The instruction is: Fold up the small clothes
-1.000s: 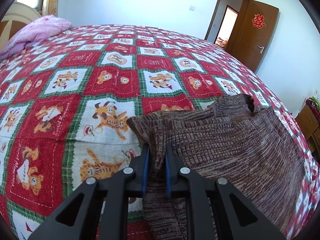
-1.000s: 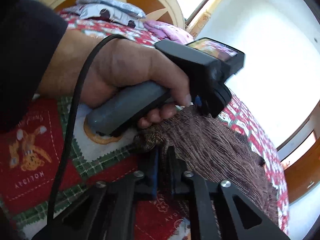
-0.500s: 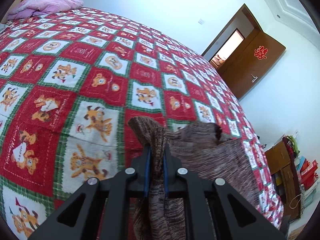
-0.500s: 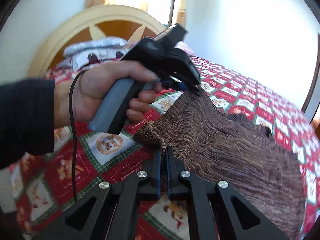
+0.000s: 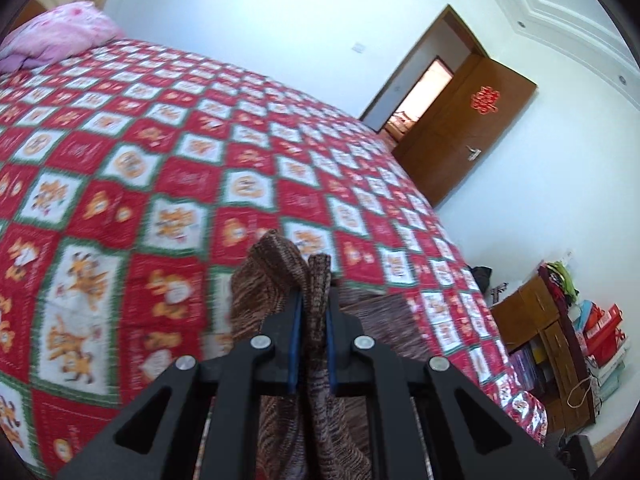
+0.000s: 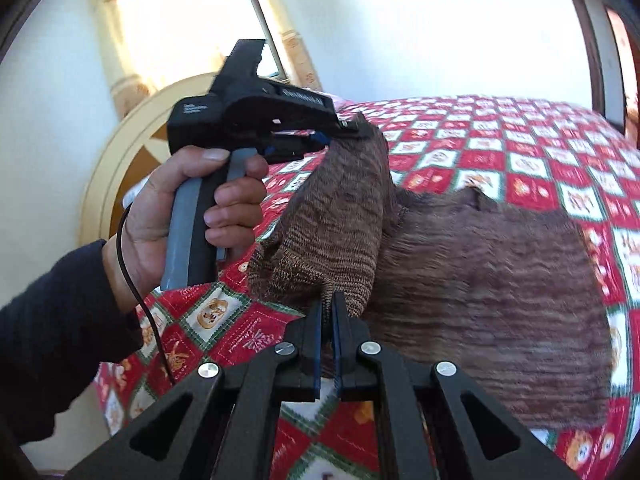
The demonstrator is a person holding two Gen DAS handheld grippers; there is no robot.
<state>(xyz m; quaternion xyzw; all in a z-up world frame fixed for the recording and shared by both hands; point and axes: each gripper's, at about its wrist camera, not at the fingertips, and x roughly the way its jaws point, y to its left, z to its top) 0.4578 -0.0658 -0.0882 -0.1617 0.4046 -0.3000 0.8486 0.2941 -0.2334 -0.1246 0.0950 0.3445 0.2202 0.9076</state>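
Observation:
A brown knitted garment (image 6: 480, 272) lies partly on the red patchwork bed (image 6: 520, 152), its near end lifted off the cover. My left gripper (image 5: 312, 308) is shut on a bunched edge of the brown knitted garment (image 5: 280, 272), which sticks up past the fingertips. My right gripper (image 6: 328, 308) is shut on another point of the same edge. In the right wrist view a person's hand (image 6: 176, 208) holds the left gripper (image 6: 352, 130), which pinches the far corner, and the cloth hangs as a loose fold between both grips.
A pink pillow (image 5: 60, 36) lies at the head of the bed (image 5: 120, 140). A rounded headboard (image 6: 132, 152) stands behind the hand. An open wooden door (image 5: 468, 128) is beyond the bed, and a cabinet with boxes (image 5: 560, 328) stands at the right.
Both grippers have risen and carried the garment's edge up off the bed. The right gripper has rolled, so the bed now appears level in its view. The fold between the grips hangs higher.

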